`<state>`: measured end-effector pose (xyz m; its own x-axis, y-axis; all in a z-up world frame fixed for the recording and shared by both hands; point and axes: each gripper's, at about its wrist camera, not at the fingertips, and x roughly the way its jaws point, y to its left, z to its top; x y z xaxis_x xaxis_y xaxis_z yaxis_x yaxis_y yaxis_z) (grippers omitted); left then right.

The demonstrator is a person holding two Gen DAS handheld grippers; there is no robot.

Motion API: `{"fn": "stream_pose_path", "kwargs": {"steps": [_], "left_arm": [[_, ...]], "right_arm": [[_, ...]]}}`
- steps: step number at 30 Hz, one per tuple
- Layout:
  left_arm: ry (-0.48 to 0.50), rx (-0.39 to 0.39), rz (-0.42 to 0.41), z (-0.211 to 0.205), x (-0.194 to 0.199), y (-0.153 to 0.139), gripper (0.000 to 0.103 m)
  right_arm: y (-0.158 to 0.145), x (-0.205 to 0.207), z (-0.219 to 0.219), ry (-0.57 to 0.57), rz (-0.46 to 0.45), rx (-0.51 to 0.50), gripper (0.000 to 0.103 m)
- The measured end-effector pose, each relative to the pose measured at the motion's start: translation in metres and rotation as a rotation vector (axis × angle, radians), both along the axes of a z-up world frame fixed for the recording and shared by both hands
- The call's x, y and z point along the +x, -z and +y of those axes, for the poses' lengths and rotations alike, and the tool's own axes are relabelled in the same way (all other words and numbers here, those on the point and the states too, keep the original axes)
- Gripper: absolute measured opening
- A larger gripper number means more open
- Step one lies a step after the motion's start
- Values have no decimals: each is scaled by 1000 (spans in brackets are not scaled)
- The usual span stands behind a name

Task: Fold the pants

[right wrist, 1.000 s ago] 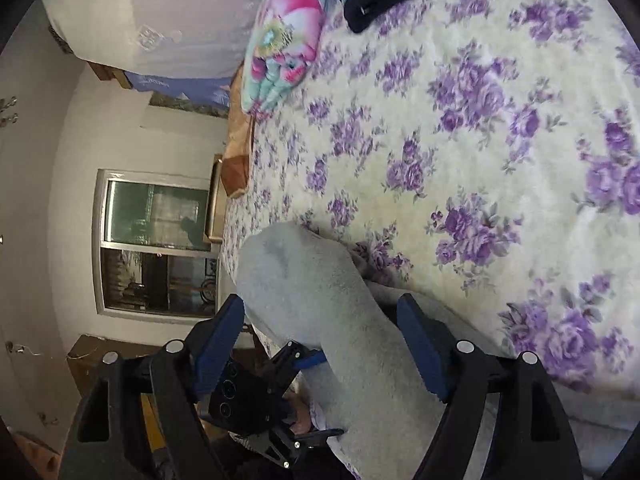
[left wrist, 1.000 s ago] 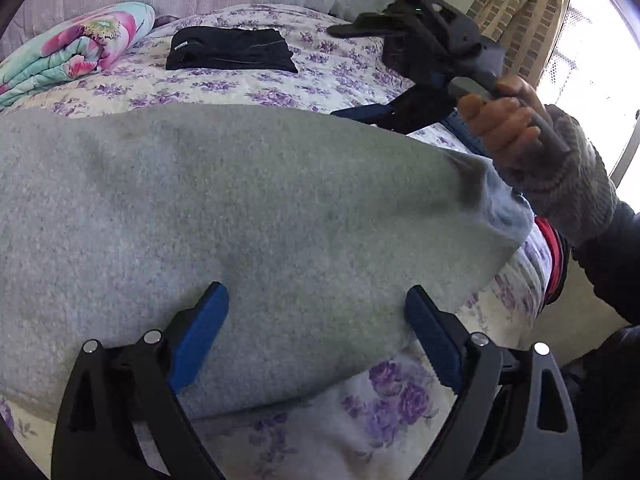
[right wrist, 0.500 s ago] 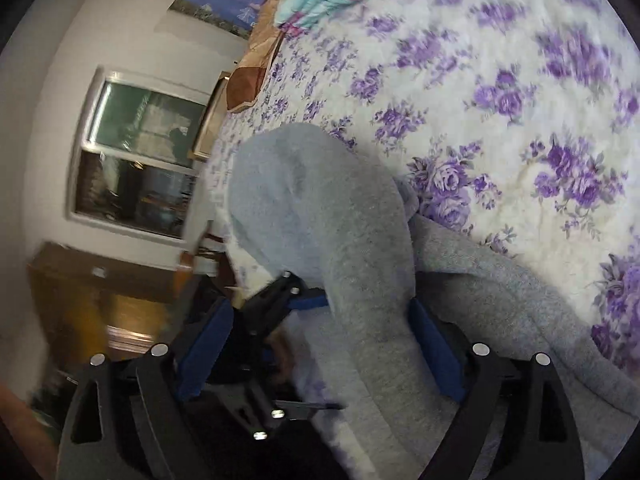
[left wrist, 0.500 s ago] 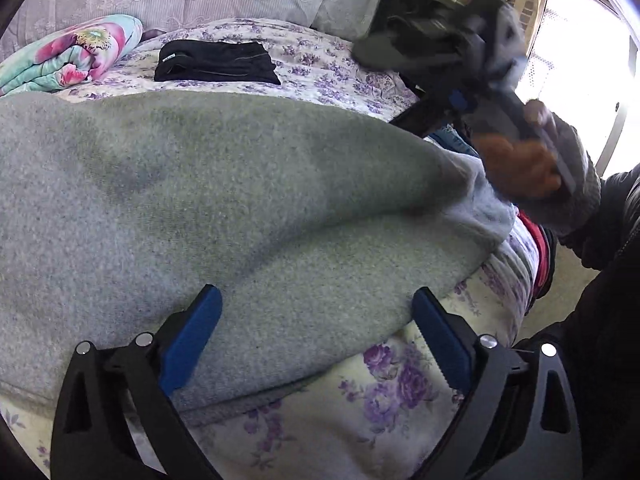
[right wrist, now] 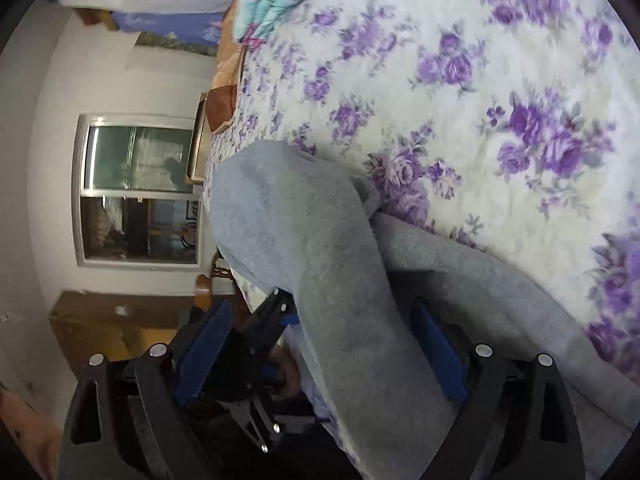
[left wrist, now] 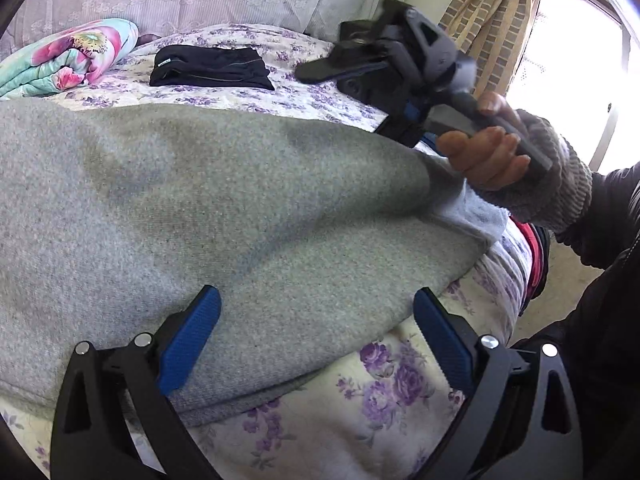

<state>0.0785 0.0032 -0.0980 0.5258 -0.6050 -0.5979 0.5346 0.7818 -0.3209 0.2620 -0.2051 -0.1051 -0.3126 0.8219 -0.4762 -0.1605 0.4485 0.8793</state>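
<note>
Grey fleece pants [left wrist: 224,208] lie folded over on the purple-flowered bedspread [left wrist: 352,420]. My left gripper [left wrist: 316,344] is open, its blue pads spread wide just above the pants' near edge. My right gripper [right wrist: 324,352] is open too, with the folded grey pants [right wrist: 320,264] passing between its pads. In the left wrist view the right gripper [left wrist: 400,80] is held in a hand above the pants' right end, tilted and raised off the cloth. The left gripper shows low in the right wrist view [right wrist: 260,360], partly hidden by the pants.
A folded black garment [left wrist: 212,68] lies further back on the bed. A rolled floral quilt [left wrist: 68,56] sits at the back left. A curtain [left wrist: 492,20] and bright window are at right. The bed edge drops off at right near my dark sleeve [left wrist: 600,220].
The right gripper has lifted and tilted above the pants' right end, its view swinging over the bed. The left gripper stayed open at the near edge, shifting slightly.
</note>
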Motion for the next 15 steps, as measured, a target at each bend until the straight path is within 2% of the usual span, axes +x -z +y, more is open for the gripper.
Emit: {"fn": "stream_pose_path", "kwargs": {"steps": [3, 5, 7, 8, 9, 10, 11, 14, 15], "left_arm": [[-1, 2, -1, 0, -1, 0, 94], [-1, 2, -1, 0, -1, 0, 94], [-2, 3, -2, 0, -1, 0, 94], [-2, 3, -3, 0, -1, 0, 94], [-2, 2, -6, 0, -2, 0, 94], [-1, -1, -8, 0, -3, 0, 94], [0, -3, -8, 0, -3, 0, 94], [1, -9, -7, 1, -3, 0, 94], [1, -9, -7, 1, -3, 0, 94]], "right_arm": [[12, 12, 23, -9, 111, 81, 93], [12, 19, 36, 1, 126, 111, 94], [6, 35, 24, 142, 107, 177, 93], [2, 47, 12, 210, 93, 218, 90], [3, 57, 2, 262, 111, 252, 87], [12, 65, -5, 294, 177, 280, 86], [22, 67, -7, 313, 224, 287, 84], [28, 68, -1, 289, 175, 238, 82], [28, 69, -2, 286, 195, 248, 83]]}}
